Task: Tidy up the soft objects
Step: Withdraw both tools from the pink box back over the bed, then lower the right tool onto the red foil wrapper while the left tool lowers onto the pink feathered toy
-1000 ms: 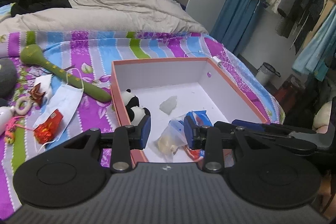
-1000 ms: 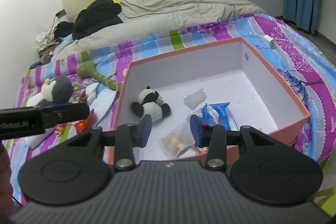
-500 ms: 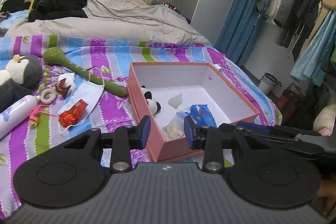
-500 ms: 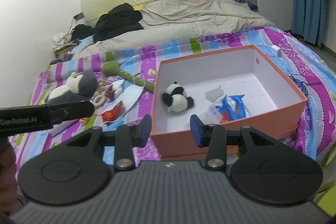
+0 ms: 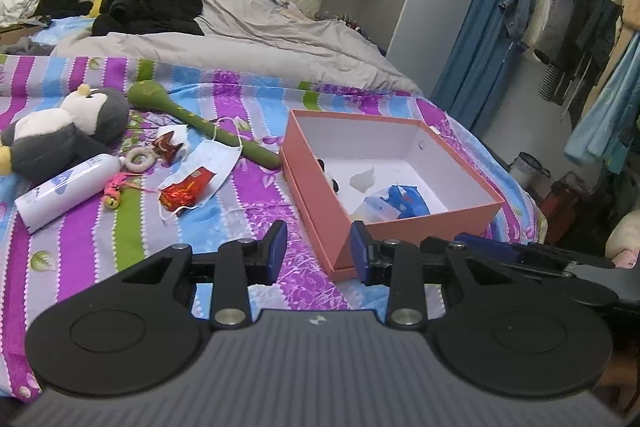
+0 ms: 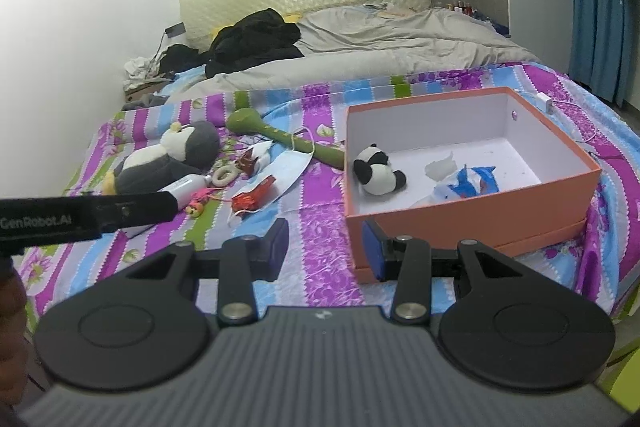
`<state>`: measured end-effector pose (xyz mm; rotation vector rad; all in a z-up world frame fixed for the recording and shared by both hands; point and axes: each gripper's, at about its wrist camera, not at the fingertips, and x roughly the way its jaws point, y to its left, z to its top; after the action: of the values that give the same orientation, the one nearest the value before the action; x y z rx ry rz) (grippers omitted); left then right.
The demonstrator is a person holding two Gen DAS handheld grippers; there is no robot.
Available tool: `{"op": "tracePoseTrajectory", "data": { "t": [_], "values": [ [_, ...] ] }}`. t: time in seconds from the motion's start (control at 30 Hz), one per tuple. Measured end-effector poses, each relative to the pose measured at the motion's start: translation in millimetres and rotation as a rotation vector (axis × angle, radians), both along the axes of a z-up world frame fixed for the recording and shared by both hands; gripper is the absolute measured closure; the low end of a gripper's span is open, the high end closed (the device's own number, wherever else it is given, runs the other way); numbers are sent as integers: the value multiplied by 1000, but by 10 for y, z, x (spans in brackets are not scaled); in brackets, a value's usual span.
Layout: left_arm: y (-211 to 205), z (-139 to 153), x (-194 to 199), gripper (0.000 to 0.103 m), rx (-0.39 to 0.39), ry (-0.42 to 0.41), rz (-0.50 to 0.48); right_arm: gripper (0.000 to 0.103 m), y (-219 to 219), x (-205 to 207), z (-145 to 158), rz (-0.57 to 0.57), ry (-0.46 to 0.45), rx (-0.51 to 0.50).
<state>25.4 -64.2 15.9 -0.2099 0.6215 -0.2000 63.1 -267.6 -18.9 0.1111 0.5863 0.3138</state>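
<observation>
Two grippers: left gripper (image 5: 318,247) & right gripper (image 6: 325,247), fingers part-spread, nothing btwn, both low over bed (image 6: 320,227).
Box (image 6: 472,223): orange, nearest; corner just ahead of both, a swing toward the toys may knock it.
Panda (image 6: 376,173): inside box.
Mask (image 5: 208,167): lies over red packet (image 5: 186,191); ear loops may snag, drag packet.
Penguin (image 5: 60,135): far left on bed, w/ bottle (image 5: 68,191) close beside; bulky, half-spread fingers likely too narrow, may slip.

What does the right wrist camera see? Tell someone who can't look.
An orange box sits on a striped bed, holding a panda and blue packets. Left of it lie a penguin, mask and green stick. The right gripper is empty, jaws apart.
</observation>
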Motion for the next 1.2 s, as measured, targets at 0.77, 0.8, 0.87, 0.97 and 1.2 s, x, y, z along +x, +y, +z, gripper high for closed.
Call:
{"op": "tracePoseTrajectory", "data": {
  "t": [0.77, 0.8, 0.87, 0.97, 1.2],
  "values": [
    [747, -623, -203, 63, -18, 38, 176, 59, 577, -119, -415, 133, 45, 0],
    [788, -647, -170, 63, -18, 39, 181, 59, 599, -78, -442, 132, 50, -3],
    [866, -696, -94, 63, -20, 44, 194, 59, 643, -12, -476, 133, 47, -16],
    [982, -799, 43, 63, -13, 53, 214, 59, 758, 97, -540, 145, 30, -55],
    [1244, -1063, 391, 63, -10, 88, 265, 60, 947, 452, -758, 175, 76, -62]
  ]
}}
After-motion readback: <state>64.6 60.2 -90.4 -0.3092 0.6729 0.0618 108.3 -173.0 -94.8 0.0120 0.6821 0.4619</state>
